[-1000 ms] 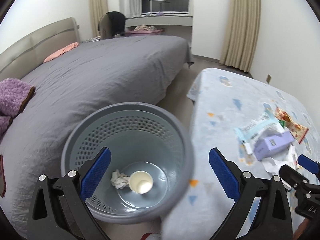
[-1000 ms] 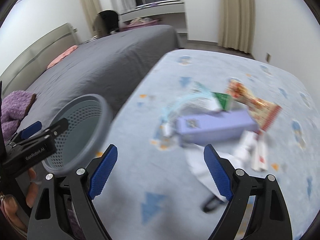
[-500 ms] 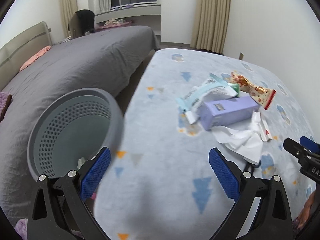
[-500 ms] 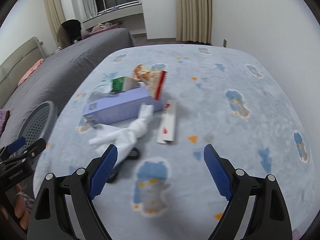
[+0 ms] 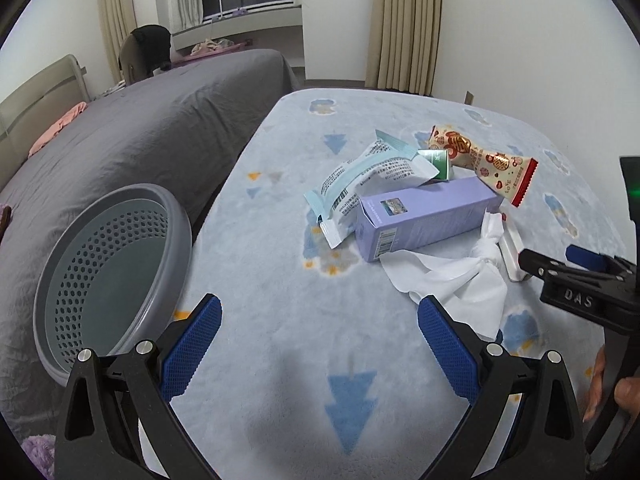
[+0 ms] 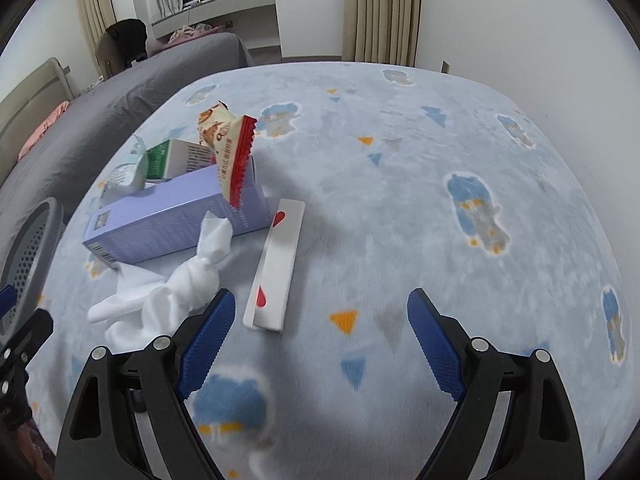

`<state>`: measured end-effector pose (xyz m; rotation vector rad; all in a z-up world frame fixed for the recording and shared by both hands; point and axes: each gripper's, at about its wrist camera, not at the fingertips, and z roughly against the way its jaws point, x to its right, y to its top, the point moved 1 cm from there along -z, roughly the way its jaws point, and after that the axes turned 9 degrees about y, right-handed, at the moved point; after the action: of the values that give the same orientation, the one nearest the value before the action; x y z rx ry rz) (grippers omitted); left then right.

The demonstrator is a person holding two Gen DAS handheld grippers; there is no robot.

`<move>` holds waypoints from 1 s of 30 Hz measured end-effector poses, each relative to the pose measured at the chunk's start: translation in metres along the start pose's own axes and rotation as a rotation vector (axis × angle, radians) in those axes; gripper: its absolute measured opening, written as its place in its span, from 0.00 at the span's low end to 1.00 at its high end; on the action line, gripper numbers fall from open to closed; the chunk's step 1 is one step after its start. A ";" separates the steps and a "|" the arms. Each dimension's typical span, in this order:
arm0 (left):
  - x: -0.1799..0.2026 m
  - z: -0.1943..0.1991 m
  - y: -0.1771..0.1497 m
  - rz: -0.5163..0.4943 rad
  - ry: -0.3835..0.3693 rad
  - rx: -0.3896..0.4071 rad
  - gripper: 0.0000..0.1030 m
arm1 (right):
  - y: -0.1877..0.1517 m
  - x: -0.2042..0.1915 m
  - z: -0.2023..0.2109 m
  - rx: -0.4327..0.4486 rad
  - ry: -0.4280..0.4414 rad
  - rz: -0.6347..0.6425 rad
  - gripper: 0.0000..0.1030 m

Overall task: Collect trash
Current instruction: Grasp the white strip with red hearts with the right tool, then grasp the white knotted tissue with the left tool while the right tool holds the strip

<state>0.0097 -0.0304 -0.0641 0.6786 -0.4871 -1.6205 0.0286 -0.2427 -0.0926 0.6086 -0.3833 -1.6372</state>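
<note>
A heap of trash lies on the pale blue blanket (image 5: 280,280): a purple carton (image 5: 428,218) (image 6: 172,216), a white crumpled tissue (image 5: 460,276) (image 6: 176,284), a blue-white wrapper (image 5: 372,176), a red snack wrapper (image 5: 484,160) (image 6: 228,148), a green-white box (image 6: 176,158) and a flat white packet with red hearts (image 6: 276,268). My left gripper (image 5: 320,344) hangs open over bare blanket, short of the tissue. My right gripper (image 6: 316,344) is open too, its left finger beside the tissue and the white packet just ahead. The grey perforated bin (image 5: 108,272) (image 6: 28,248) stands at the left.
A grey-covered bed (image 5: 140,120) runs along the left, behind the bin. Curtains (image 5: 404,24) and a white wall close the far side. A person's fingers (image 5: 600,384) hold the right gripper's handle at the lower right of the left wrist view.
Both grippers swung right, away from the bin, and came lower over the blanket. The trash heap now sits nearer and larger in both views. The jaws stayed wide.
</note>
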 end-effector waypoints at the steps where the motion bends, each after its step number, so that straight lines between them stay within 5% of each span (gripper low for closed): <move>1: 0.000 -0.001 0.000 -0.002 0.000 -0.003 0.94 | 0.001 0.000 -0.003 -0.005 -0.002 -0.001 0.82; 10: -0.001 -0.008 -0.002 -0.005 0.005 -0.013 0.94 | 0.007 -0.006 -0.023 -0.033 -0.036 0.034 0.80; 16: 0.000 -0.008 -0.003 -0.004 -0.006 -0.014 0.94 | 0.009 -0.010 -0.026 -0.036 -0.003 0.045 0.61; 19: 0.000 -0.006 -0.003 -0.006 -0.013 -0.011 0.94 | 0.008 -0.010 -0.024 -0.026 0.017 0.049 0.46; 21: 0.001 -0.005 -0.004 -0.009 -0.015 -0.006 0.94 | 0.008 -0.008 -0.021 -0.021 0.029 0.043 0.25; 30: 0.017 0.007 -0.002 -0.047 -0.019 0.023 0.94 | -0.001 0.008 -0.001 0.008 0.116 -0.008 0.19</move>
<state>0.0023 -0.0475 -0.0628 0.6970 -0.5072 -1.6685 0.0281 -0.2503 -0.0950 0.7088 -0.3028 -1.6004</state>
